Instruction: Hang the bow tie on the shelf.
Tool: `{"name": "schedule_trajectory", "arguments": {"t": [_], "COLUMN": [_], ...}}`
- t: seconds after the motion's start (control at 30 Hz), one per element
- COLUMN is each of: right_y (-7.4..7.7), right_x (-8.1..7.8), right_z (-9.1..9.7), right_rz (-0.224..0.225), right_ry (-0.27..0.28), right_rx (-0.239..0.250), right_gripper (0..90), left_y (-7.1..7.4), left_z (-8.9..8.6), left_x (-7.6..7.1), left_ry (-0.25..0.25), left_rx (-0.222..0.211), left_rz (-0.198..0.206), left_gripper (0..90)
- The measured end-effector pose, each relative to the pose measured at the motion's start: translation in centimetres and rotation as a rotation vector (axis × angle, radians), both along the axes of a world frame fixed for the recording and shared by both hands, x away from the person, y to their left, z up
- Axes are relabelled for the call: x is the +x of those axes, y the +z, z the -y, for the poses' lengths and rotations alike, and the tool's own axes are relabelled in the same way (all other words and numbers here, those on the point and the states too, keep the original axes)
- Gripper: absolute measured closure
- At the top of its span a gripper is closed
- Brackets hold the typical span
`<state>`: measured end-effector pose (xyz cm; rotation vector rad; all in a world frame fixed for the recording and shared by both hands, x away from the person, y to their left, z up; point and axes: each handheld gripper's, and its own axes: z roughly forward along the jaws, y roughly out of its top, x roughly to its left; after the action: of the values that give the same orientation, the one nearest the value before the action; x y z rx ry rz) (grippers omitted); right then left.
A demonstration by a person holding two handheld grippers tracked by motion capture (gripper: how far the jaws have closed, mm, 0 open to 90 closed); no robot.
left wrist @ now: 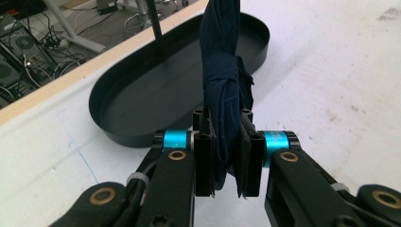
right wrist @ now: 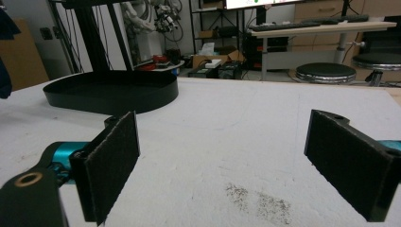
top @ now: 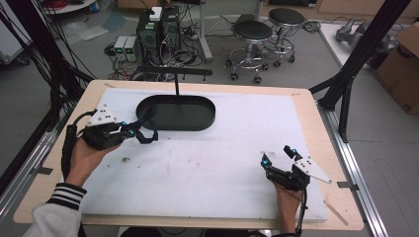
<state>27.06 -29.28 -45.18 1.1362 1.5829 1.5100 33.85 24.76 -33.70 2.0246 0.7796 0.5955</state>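
1. The left tongs [top: 129, 129] are clamped on a dark blue knotted cloth [left wrist: 226, 90], held above the counter [top: 197, 168] just beside the black oval tray [top: 176, 112].
2. The right tongs [top: 279, 154] stand wide open, holding nothing, resting low on the counter.

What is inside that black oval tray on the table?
The black oval tray holds a thin upright black rod rising from its floor; the rest of the floor looks bare. The dark blue cloth strap, clamped in the left gripper, hides a strip of it.
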Motion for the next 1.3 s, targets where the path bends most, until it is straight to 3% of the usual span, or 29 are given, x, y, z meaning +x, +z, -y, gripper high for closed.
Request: {"name": "schedule_trajectory", "arguments": {"t": [0.5,0.7,0.87,1.07,1.2,1.3], "right_y": [0.0,0.0,0.0,0.0,0.0,0.0], "right_x": [0.1,0.1,0.1,0.1,0.2,0.2], "right_z": [0.0,0.0,0.0,0.0,0.1,0.1], "right_rz": [-0.011,-0.016,-0.018,-0.019,-0.023,-0.027], "right_ry": [-0.001,-0.013,-0.018,-0.016,-0.029,-0.035], "right_rx": [0.005,0.008,0.013,0.011,0.013,0.015], "right_gripper": [10.1,10.1,10.1,10.1,10.1,10.1], "left_y": [4.3,5.6,5.9,6.4,6.7,6.5], "left_z": [0.6,0.9,0.9,0.5,0.5,0.5], "left_x": [2.5,3.9,5.3,6.7,7.2,7.6], "left_ry": [0.017,0.040,0.061,0.110,0.103,0.106], "left_rx": [0.001,0.034,0.041,0.003,0.018,0.000], "left_rz": [0.079,0.104,0.116,0.131,0.148,0.151], "left_gripper": [79.9,79.9,79.9,79.9,79.9,79.9]}}
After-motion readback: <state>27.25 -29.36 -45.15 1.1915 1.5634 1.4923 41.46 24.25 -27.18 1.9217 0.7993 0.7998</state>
